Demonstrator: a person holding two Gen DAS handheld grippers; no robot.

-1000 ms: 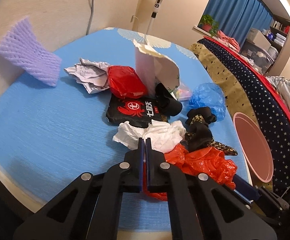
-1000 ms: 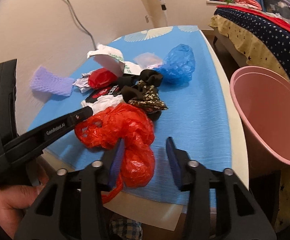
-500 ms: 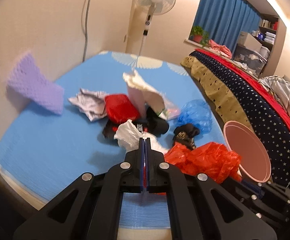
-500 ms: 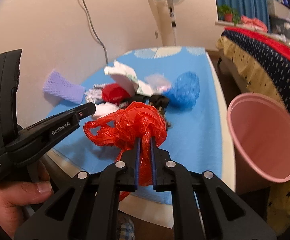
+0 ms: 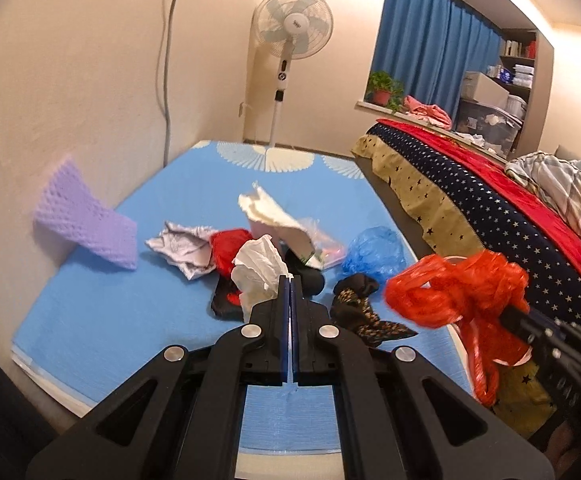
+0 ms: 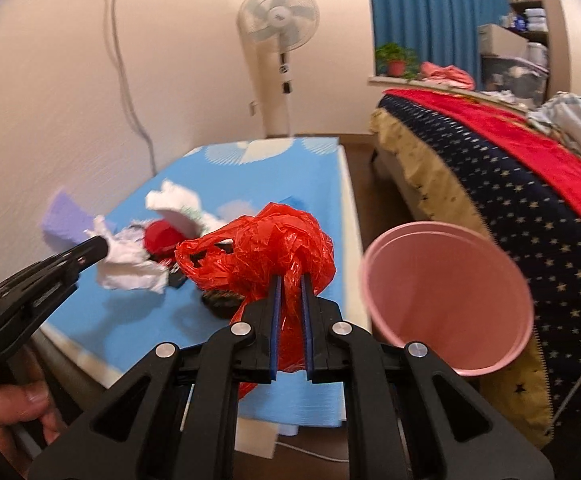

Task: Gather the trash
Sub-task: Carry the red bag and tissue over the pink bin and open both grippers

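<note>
In the left wrist view, the left gripper (image 5: 290,280) has its jaws pressed together on a white tissue (image 5: 259,270), lifted above the blue mat (image 5: 122,320), whose near and right edges lie bare around the remaining litter. In the right wrist view, the right gripper (image 6: 290,280) pinches a red plastic bag (image 6: 262,248) just left of the pink bin (image 6: 446,300), which stands off the mat's right edge beside the bed (image 6: 490,168); no writing is readable.

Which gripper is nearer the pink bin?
Right. The right gripper, holding the red bag, is just beside the pink bin; the left gripper, holding tissue, sits across the table.
</note>
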